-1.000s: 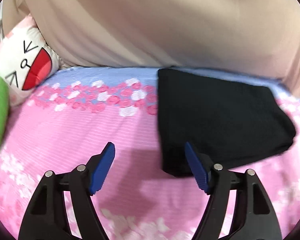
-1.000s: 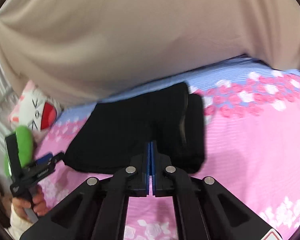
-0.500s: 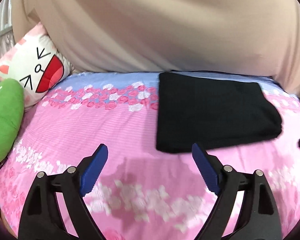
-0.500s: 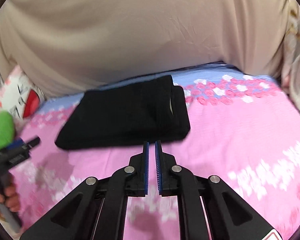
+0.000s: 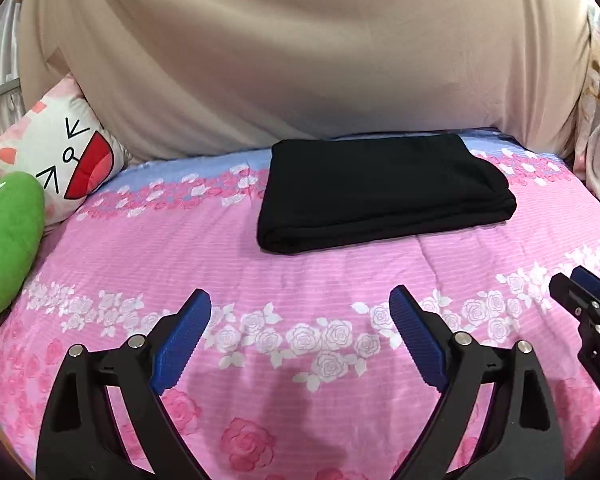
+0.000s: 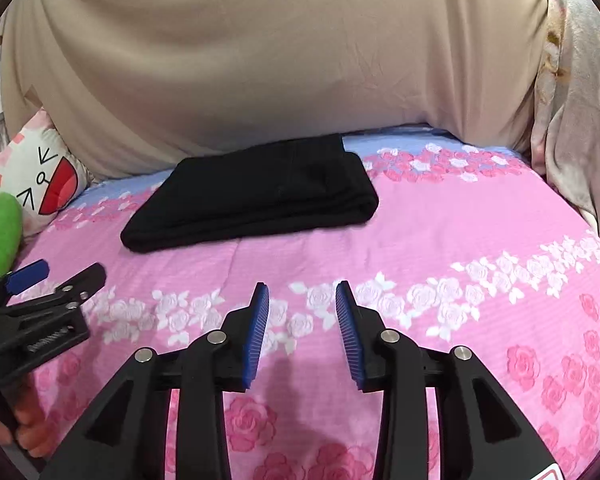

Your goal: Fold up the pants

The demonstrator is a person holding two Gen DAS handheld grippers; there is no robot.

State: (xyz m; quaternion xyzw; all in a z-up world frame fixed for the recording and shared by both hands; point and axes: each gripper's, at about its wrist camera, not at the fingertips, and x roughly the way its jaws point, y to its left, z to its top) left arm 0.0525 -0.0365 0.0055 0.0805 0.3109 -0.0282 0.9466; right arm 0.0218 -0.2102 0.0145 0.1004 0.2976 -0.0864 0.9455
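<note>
Pants [image 5: 384, 190]: black, soft, light, floppy; folded flat, far on pink bed [image 5: 300, 280].
Hold spot: thick near fold edge.
Left gripper [image 5: 300, 312]: fingers wide apart, empty.
Right gripper [image 6: 302, 300]: fingers apart, empty.

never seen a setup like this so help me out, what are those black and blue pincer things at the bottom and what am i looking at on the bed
Those pincers are hand-held claws, one in each of a person's hands; no robot arm is involved. Each claw carries a wide-angle camera that looks forward along its two fingers, so each picture is one claw's own view.

One picture comes from the left claw, with black arms and blue pads spread wide. The other comes from the right claw, also open, with a narrower gap. Each claw shows at the edge of the other's view.

On the pink flowered bedspread lie folded black pants, a neat rectangle beyond both claws. Neither claw holds or touches anything. To the left sit a cartoon-face pillow and a green plush.
</note>
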